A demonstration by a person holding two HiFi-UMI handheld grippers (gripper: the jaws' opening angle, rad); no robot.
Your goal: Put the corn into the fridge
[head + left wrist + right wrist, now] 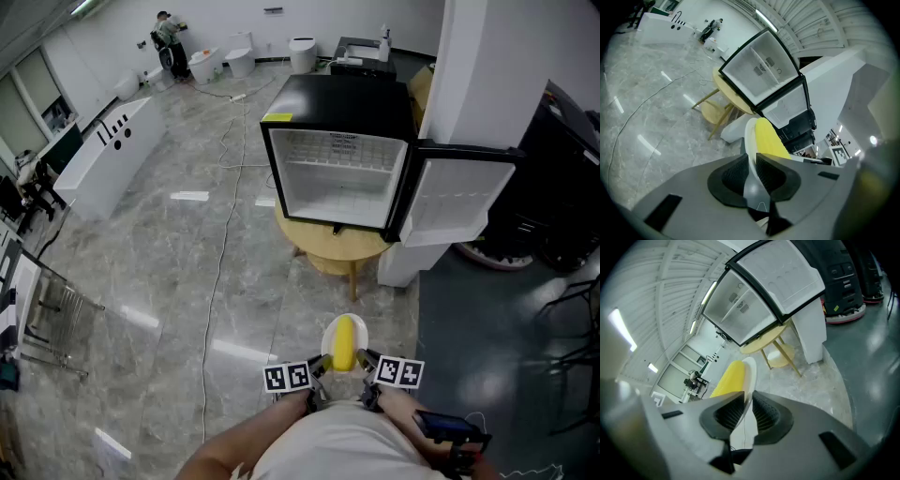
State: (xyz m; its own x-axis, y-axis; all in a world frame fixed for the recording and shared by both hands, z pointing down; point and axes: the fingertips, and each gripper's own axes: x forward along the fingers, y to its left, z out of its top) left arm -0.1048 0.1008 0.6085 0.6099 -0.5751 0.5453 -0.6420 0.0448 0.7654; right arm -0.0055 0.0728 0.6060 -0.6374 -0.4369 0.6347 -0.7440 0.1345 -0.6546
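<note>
A yellow corn cob (344,341) lies on a small white plate (330,334) held in the air near my body. My left gripper (319,367) is shut on the plate's left rim, and my right gripper (367,360) is shut on its right rim. In the left gripper view the plate (750,150) runs between the jaws with the corn (768,139) on its right. In the right gripper view the plate (749,380) has the corn (729,379) on its left. Ahead stands a small black fridge (339,150), its door (459,202) swung open to the right and its white inside bare.
The fridge rests on a round wooden table (330,246) with a stool (336,262) beneath. A white pillar (469,84) rises right of the fridge. A cable (223,234) trails over the marble floor. A white counter (108,155) stands at left, dark machines (562,178) at right.
</note>
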